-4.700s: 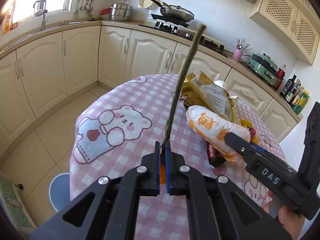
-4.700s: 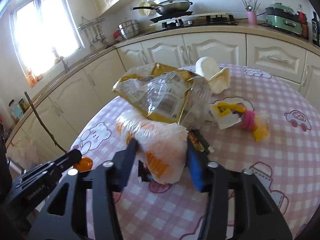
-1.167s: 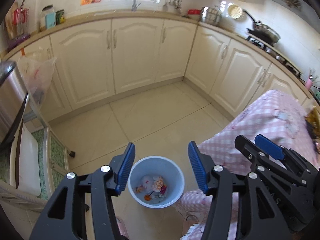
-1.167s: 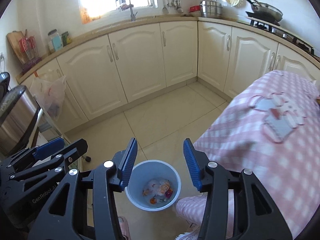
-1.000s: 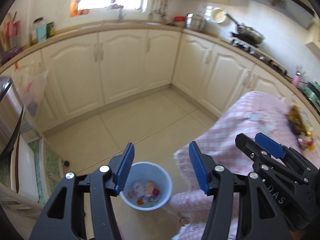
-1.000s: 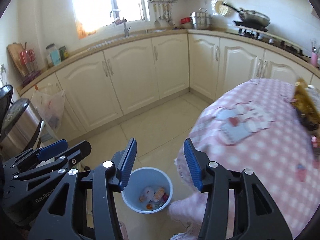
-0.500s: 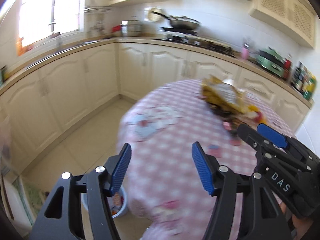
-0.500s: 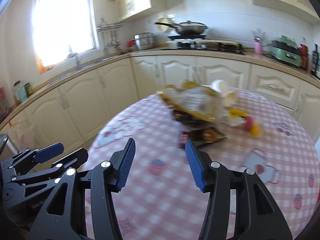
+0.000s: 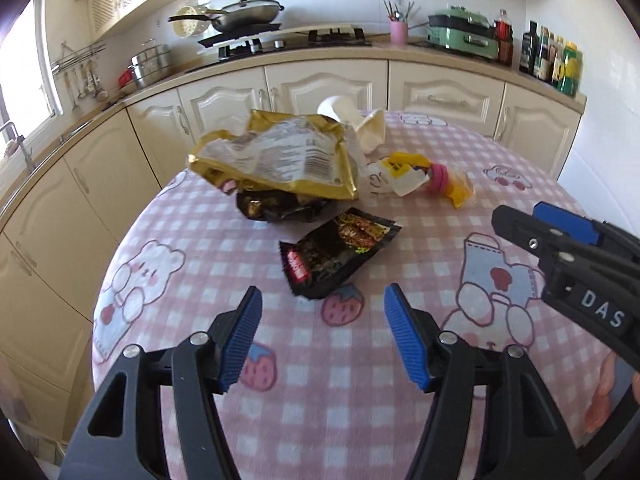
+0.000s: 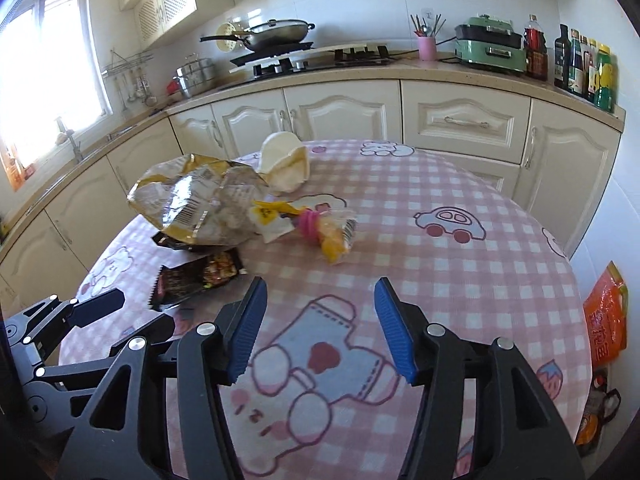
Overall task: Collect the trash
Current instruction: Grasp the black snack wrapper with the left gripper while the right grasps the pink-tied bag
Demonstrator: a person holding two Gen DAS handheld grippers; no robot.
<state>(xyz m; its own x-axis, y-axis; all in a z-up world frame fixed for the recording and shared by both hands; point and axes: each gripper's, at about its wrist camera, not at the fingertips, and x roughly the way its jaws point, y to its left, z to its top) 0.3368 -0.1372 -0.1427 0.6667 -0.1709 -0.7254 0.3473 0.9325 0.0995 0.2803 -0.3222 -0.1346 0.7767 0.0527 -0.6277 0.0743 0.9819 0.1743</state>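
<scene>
Both grippers are hanging empty over the pink checked tablecloth point(image 9: 400, 240), so I'm reading this as the reach for the next piece of trash. Left gripper point(image 9: 322, 334) is sitting at the bottom middle of its frame, jaws spread wide with nothing between them. Right gripper point(image 10: 316, 330) is opening its jaws as I'm typing, and only cloth is showing in that gap.

Nearest target is looking like the black snack wrapper point(image 9: 336, 250), lying flat just above the left blue pads in frame. Behind it, toward upper centre, the gold foil bag point(image 9: 280, 156) is sprawling over a dark crumpled wrapper point(image 9: 272, 206), with a yellow packet point(image 9: 436, 178) off to the right.

Next move, I'm thinking: tipping the left jaws down over the black wrapper's near edge, since it's lying flat and needing a pinch.
</scene>
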